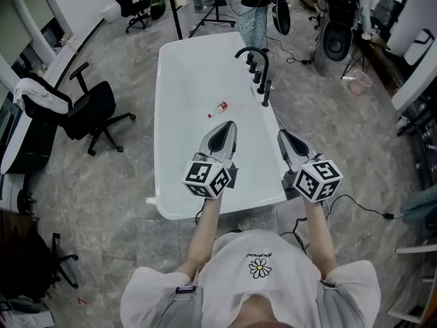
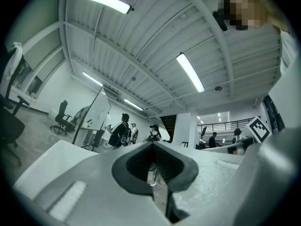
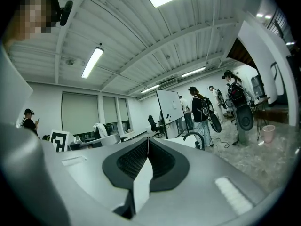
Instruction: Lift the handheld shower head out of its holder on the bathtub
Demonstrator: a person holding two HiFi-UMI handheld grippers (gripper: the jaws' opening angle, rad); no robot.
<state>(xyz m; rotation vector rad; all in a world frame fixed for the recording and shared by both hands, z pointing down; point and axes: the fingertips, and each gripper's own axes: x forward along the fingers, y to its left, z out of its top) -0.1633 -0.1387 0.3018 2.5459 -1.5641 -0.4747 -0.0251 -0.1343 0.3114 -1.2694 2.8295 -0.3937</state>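
A white bathtub [image 1: 179,80] stands in front of me. On its right rim sits a black faucet set: a curved spout [image 1: 250,50], knobs, and nearest me the upright black handheld shower head [image 1: 266,92] in its holder. My left gripper [image 1: 230,124] hovers over the near end of the tub, shut and holding nothing. My right gripper [image 1: 280,134] hangs over the tub's near right rim, a short way before the shower head, also shut and holding nothing. Both gripper views tilt up at the ceiling; the left gripper [image 2: 153,145] and the right gripper [image 3: 148,140] show pads together. The spout [image 3: 197,138] shows in the right gripper view.
A small red and white bottle [image 1: 218,108] lies inside the tub. A black office chair [image 1: 95,111] stands left of the tub. A person [image 1: 256,5] stands beyond its far end. Cables [image 1: 362,207], a speaker [image 1: 338,41] and a pink bucket [image 1: 360,81] are on the right.
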